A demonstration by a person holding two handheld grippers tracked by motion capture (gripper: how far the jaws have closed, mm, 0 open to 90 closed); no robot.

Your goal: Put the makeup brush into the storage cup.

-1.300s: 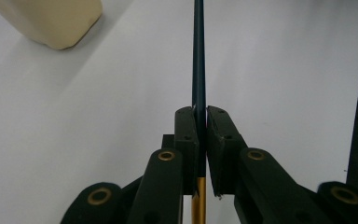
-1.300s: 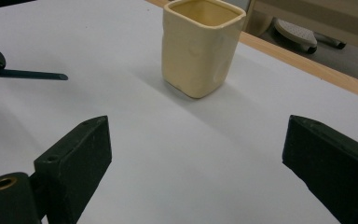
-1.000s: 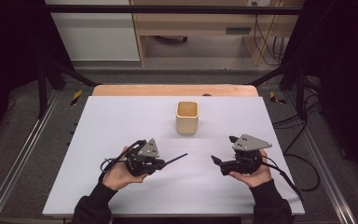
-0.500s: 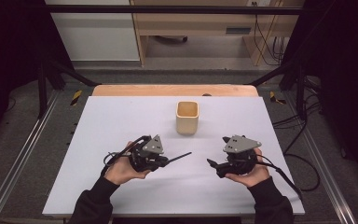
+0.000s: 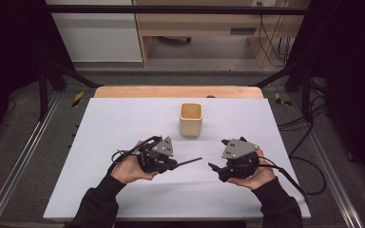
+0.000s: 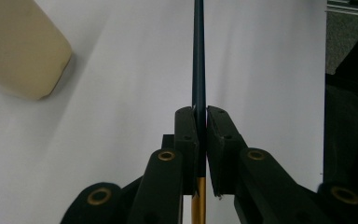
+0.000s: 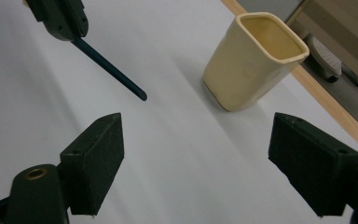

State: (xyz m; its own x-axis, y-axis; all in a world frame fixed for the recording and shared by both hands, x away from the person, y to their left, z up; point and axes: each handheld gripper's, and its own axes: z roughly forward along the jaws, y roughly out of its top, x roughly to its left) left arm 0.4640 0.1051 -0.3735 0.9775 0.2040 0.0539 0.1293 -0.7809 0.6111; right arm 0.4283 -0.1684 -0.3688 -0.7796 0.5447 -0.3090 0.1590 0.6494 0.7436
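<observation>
A thin dark blue stick (image 5: 186, 162) with a gold rear section points right, clamped in my left gripper (image 5: 173, 164), which is shut on it. In the left gripper view the stick (image 6: 198, 56) runs straight up out of the gripper (image 6: 201, 114). A cream square cup (image 5: 191, 119) stands upright and empty beyond both grippers, at the middle of the white table (image 5: 114, 123). My right gripper (image 5: 217, 155) faces left toward the stick's tip with its jaws wide apart and nothing between them. In the right gripper view (image 7: 200, 130) the stick (image 7: 109, 70) lies at upper left and the cup (image 7: 254, 60) at upper right.
The table's wooden far edge (image 5: 178, 91) lies just behind the cup. Metal frame rails (image 5: 24, 156) run along both sides. A cable (image 5: 290, 178) trails from the right gripper toward the table's right edge. Bare white surface spreads to the left.
The left gripper has carried the stick a little to the right. The right gripper has shifted left, so the two now stand closer together.
</observation>
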